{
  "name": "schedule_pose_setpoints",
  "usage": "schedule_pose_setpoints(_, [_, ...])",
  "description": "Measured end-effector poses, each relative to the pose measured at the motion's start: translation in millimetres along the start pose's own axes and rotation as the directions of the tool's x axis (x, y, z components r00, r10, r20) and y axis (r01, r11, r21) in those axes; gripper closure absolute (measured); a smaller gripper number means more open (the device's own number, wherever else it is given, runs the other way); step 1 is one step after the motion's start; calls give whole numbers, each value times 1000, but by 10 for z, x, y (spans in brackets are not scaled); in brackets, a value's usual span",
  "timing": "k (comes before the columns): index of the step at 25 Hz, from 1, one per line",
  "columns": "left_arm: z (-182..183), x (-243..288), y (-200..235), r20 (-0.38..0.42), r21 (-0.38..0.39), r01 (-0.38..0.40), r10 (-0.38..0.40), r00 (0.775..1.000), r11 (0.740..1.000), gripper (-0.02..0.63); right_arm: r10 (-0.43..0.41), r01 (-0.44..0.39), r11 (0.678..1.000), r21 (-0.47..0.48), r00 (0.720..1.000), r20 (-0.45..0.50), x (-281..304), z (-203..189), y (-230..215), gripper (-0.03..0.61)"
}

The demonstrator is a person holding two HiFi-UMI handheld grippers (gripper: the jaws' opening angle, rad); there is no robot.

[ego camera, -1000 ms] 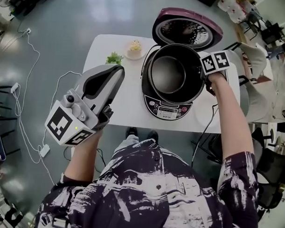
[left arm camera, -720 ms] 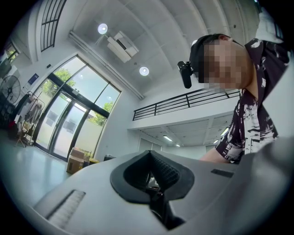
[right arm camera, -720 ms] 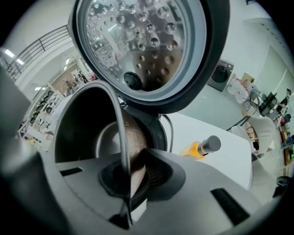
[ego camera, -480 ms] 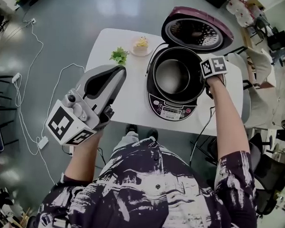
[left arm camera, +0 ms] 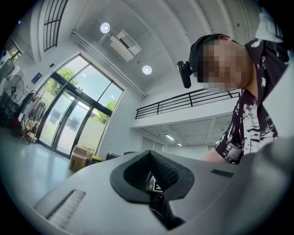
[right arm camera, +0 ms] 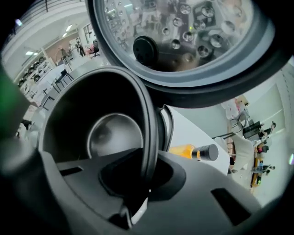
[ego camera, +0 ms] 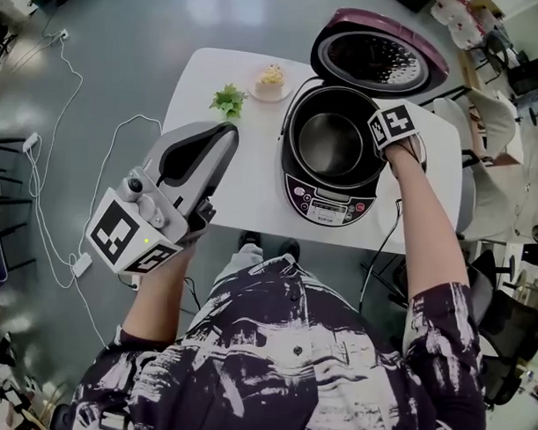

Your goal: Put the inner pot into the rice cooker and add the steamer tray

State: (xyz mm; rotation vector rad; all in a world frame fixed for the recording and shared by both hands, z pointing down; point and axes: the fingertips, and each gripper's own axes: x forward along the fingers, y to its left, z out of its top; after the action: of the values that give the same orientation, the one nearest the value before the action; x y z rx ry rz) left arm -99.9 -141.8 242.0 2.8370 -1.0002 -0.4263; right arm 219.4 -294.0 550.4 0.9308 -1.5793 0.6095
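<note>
The dark inner pot (ego camera: 331,143) sits down inside the rice cooker (ego camera: 327,203), whose maroon lid (ego camera: 380,57) stands open behind it. My right gripper (ego camera: 388,142) points down at the pot's right side, shut on the pot's thin rim (right arm camera: 148,137); in the right gripper view the rim runs straight between the jaws of my right gripper (right arm camera: 144,180). My left gripper (ego camera: 221,137) is held up over the table's left edge, shut and holding nothing; its gripper view (left arm camera: 149,153) looks out across the room. I see no steamer tray.
On the white table (ego camera: 244,182), a green leafy sprig (ego camera: 227,101) and a small dish of food (ego camera: 271,77) lie left of the cooker. An orange bottle with a black cap (right arm camera: 197,151) lies beyond the cooker. Cables trail on the floor at left.
My right gripper has come down with the inner pot, which now sits lower in the cooker. The left gripper has stayed where it was.
</note>
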Motion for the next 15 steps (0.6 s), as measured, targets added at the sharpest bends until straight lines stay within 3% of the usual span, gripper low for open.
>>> schedule_pose_setpoints(10, [6, 2, 6, 4, -6, 19, -19, 1000, 1000, 609, -126, 110, 973, -204, 990, -66, 1, -24, 24, 540])
schedule_pose_setpoints(15, [7, -23, 17, 3, -9, 19, -19, 1000, 1000, 609, -128, 110, 972, -208, 989, -75, 1, -55, 24, 540])
